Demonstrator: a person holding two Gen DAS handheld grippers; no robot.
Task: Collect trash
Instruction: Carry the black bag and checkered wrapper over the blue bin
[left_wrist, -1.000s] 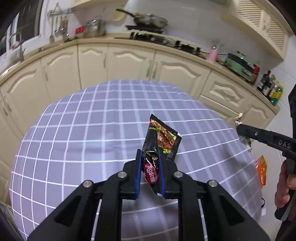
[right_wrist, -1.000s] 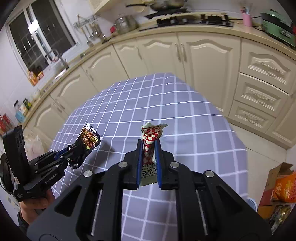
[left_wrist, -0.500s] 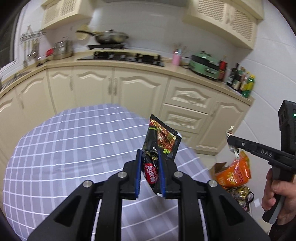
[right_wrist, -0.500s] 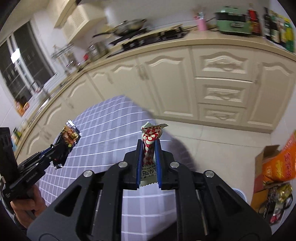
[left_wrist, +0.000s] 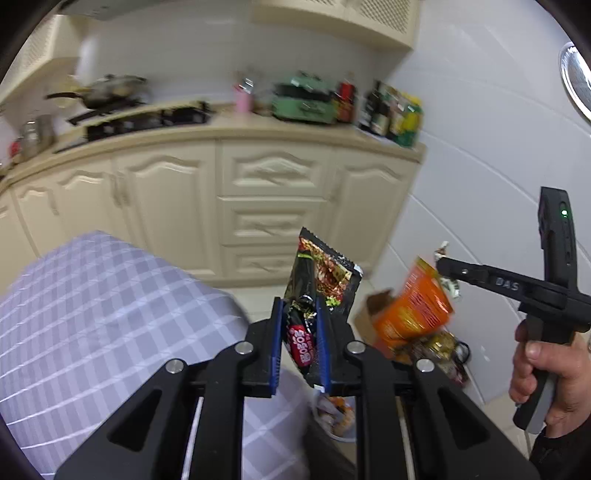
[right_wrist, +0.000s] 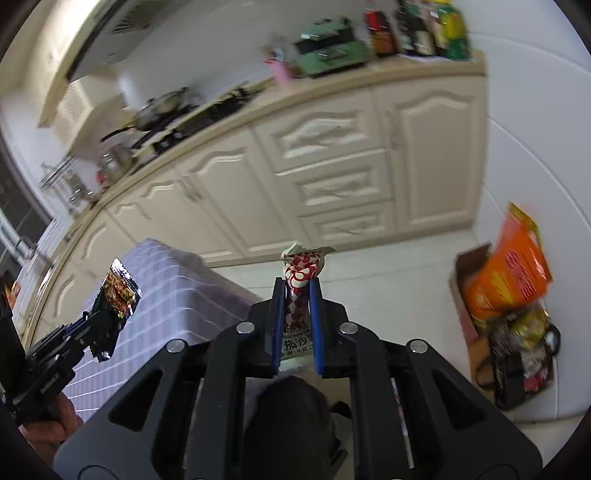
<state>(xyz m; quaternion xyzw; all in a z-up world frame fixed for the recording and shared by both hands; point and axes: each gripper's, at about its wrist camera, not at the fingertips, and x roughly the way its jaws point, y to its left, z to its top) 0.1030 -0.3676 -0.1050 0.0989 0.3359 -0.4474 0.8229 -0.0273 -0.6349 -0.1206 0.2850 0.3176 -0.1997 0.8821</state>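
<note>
My left gripper (left_wrist: 300, 325) is shut on a black snack wrapper (left_wrist: 321, 273) with red and gold print, held in the air past the table's right edge. It also shows in the right wrist view (right_wrist: 116, 291). My right gripper (right_wrist: 297, 306) is shut on a small red-and-white sauce packet (right_wrist: 301, 269), held over the floor; it shows at the right of the left wrist view (left_wrist: 448, 273). Below my left gripper a white bin (left_wrist: 338, 417) with wrappers inside is partly hidden by the fingers.
The table with the purple checked cloth (left_wrist: 92, 314) is at the left. A cardboard box (right_wrist: 467, 295) with an orange bag (right_wrist: 509, 266) and other packets stands on the tiled floor by the white wall. Cream kitchen cabinets (left_wrist: 266, 206) run behind.
Both grippers have swung to the right, away from over the table toward the floor corner with the box and bin. Each keeps hold of its wrapper.
</note>
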